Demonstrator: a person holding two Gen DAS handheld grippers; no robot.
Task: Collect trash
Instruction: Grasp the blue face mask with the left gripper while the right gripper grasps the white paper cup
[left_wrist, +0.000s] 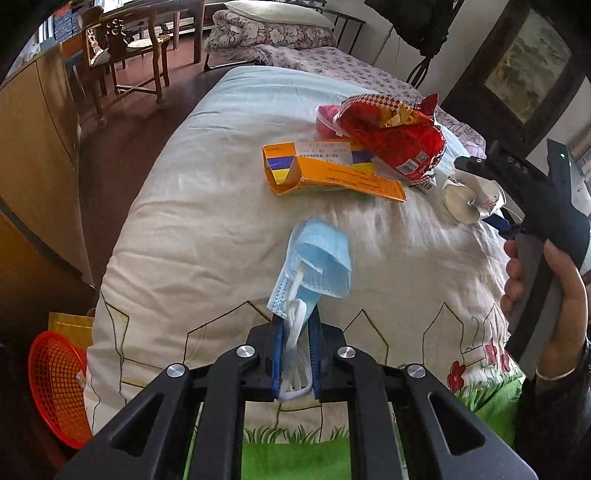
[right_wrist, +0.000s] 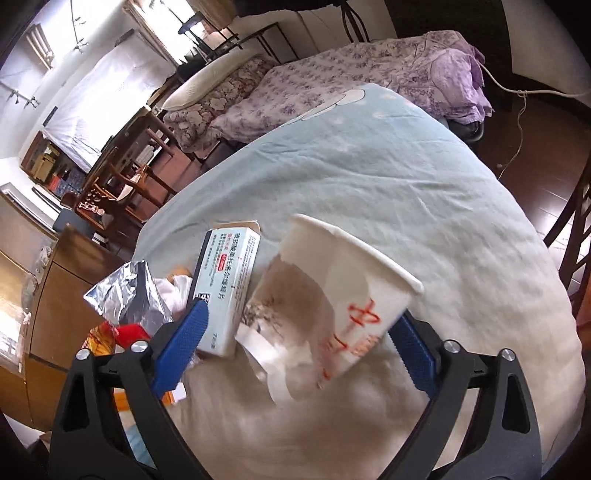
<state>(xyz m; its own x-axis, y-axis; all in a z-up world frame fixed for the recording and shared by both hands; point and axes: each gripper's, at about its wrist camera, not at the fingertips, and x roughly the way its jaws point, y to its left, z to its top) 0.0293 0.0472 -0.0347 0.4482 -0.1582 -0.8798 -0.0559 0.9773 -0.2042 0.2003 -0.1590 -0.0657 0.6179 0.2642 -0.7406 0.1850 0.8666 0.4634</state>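
**Mask pinched, cup straddled, nothing binned yet**

Blue face mask (left_wrist: 314, 266) dangling by its ear loops from the left gripper (left_wrist: 295, 350), jaws narrowed right down on the white straps, mask body draped forward onto the quilt (left_wrist: 207, 221). At 12 o'clock from the mask, an orange carton (left_wrist: 332, 173) lying flat; just past it at 1 o'clock, a red snack wrapper (left_wrist: 391, 140) overlapping the carton's far end. At 3 o'clock, a torn paper cup (right_wrist: 332, 295) on its side, rim turned away. Right gripper (right_wrist: 299, 343) set wide around that cup, one blue pad at the cup's right wall, the other at 9 o'clock beside a pale medicine box (right_wrist: 229, 288); no squeeze on the cup visible yet, though contact on the right pad hard to tell. Crumpled foil (right_wrist: 129, 299) further out at 9 o'clock. Red mesh basket (left_wrist: 59, 387) down on the floor at 8 o'clock, well apart from the mask, likely the drop spot.

Risks from here: thin loops sliding out of the left jaws on a fast swing; torn, soft cup crumpling or squirting free; left pad catching the medicine box and dragging it along; mask body snagging the quilt.
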